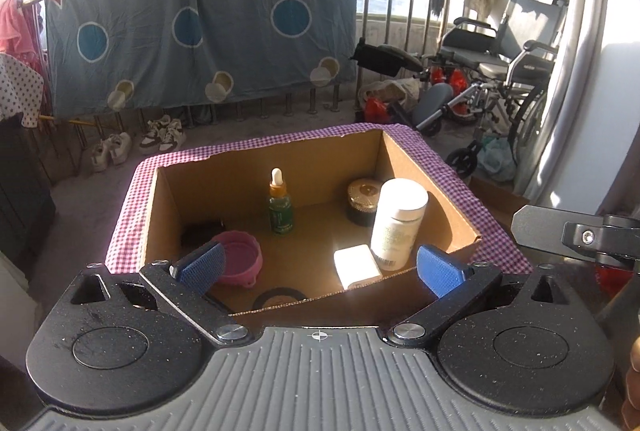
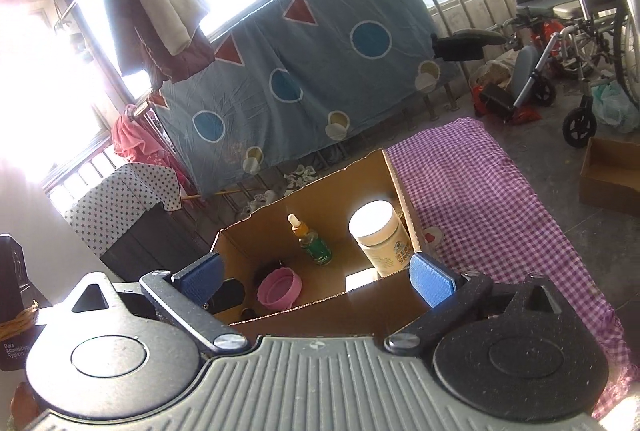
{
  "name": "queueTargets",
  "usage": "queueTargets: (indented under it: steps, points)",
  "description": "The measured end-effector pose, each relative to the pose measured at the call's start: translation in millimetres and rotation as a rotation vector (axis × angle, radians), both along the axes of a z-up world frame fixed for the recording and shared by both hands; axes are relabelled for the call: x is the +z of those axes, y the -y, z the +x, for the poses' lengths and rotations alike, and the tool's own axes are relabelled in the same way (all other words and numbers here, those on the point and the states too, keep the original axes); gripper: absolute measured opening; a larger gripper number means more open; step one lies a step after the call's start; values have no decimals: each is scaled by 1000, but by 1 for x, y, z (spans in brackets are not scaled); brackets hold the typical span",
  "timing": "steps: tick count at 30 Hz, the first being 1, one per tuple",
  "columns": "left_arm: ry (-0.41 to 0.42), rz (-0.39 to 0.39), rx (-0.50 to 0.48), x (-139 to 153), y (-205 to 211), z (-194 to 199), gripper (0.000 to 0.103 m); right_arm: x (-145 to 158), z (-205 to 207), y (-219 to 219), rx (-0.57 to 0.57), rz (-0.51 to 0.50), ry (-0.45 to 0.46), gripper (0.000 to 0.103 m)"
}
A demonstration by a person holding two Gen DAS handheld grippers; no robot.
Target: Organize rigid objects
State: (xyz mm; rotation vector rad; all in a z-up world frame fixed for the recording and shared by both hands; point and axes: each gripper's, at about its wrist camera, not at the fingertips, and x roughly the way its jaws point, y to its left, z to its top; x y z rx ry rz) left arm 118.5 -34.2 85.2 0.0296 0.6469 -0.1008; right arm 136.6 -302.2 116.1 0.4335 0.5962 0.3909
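An open cardboard box [image 1: 432,187] stands on a purple checked cloth [image 1: 128,231]. Inside stand a green dropper bottle [image 1: 280,209], a tall white jar [image 1: 398,223], a dark round jar with a gold lid [image 1: 362,201], a pink bowl [image 1: 240,257], a white block [image 1: 356,265], a small black thing [image 1: 200,233] and a dark ring [image 1: 278,298]. My left gripper [image 1: 320,267] hangs open over the box's near edge, nothing between its blue pads. The right gripper [image 2: 316,277] is open too, above the near wall of the box [image 2: 360,227], with the dropper bottle [image 2: 314,243], white jar [image 2: 380,237] and pink bowl [image 2: 280,287] beyond it.
The checked cloth [image 2: 500,199] stretches to the right of the box. A second cardboard box [image 2: 612,175] lies on the floor. A wheelchair [image 1: 500,71], shoes [image 1: 162,139] and a blue quilt on a railing [image 1: 200,31] stand behind. Part of the other gripper [image 1: 576,235] shows at right.
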Motion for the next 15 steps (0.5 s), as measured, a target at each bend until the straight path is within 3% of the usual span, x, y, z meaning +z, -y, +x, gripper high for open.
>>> queueTargets:
  steps: [5,10,15]
  points:
    - [21,37,76,-3,-4,-3,103,3,-6,-14,-5,-93,17,103]
    - [0,65,56,-10,-6,4,103,2,-6,-23,-29,-152,23,103]
    - [-4,26,113,-18,-14,1,103,-6,2,-26,-63,-226,5,103]
